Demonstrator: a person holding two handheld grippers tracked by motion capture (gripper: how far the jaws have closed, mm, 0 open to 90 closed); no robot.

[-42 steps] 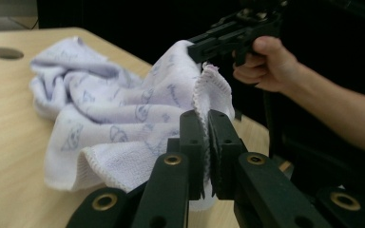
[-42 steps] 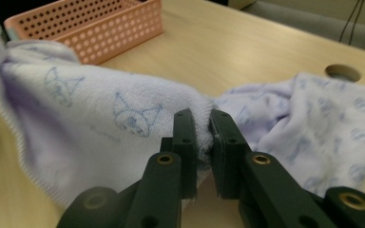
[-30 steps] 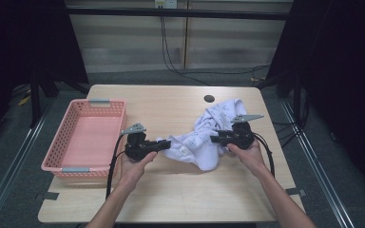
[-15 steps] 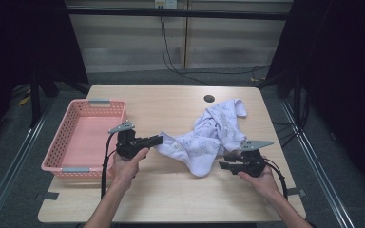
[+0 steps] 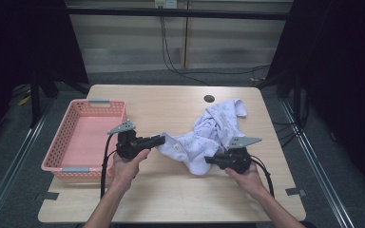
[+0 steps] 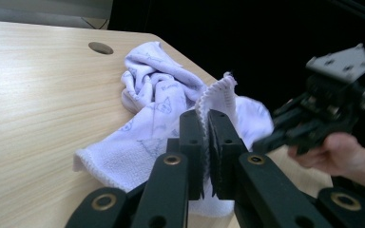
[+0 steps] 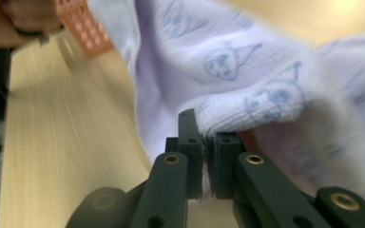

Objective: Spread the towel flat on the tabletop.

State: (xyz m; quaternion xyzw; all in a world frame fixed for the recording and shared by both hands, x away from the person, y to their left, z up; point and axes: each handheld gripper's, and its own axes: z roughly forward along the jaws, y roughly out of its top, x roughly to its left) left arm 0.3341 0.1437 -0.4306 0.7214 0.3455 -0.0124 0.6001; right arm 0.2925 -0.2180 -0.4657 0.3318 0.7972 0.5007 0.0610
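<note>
A pale lilac towel with small blue prints lies crumpled across the right half of the wooden table. My left gripper is shut on the towel's left corner, whose scalloped edge sticks up between the jaws. My right gripper is shut on the towel's near lower edge. The cloth is stretched loosely between the two grippers, and the rest of the towel is bunched toward the far right of the table.
A pink plastic basket stands empty at the table's left edge, close to my left hand. A round cable hole sits near the far edge. Bare wood lies in front of both hands; dark floor surrounds the table.
My right gripper has pulled back toward the near edge with the towel's edge in it, and the left gripper has drawn its corner leftward. The towel has spread out between them.
</note>
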